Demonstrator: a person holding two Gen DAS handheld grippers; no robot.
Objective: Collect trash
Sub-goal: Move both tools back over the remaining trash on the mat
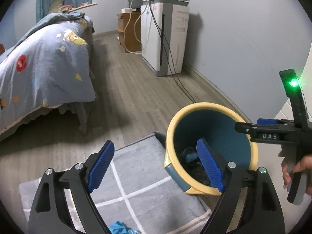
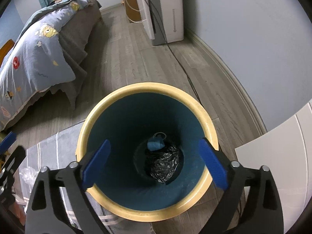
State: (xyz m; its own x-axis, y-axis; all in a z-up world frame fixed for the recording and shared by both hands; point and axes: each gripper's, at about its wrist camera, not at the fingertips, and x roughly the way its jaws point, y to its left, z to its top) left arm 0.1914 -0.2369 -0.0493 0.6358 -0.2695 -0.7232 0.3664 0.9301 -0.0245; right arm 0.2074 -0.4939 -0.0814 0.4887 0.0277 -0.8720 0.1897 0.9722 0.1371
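My right gripper point(image 2: 154, 161) hangs spread and empty above the bin point(image 2: 206, 115); crumpled black plastic point(image 2: 163, 165) and a blue scrap point(image 2: 155, 145) lie below. My left gripper point(image 1: 156, 163), also spread, has blue trash point(image 1: 120, 228) beneath it, uncollected.

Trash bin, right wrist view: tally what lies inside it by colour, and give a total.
Inside the trash bin:
Black crumpled plastic bag: 1
Blue crumpled piece: 1
Total: 2

A thin pale loop shows just above the blue piece; it may belong to it, so I cannot tell whether it is separate and have left it uncounted.
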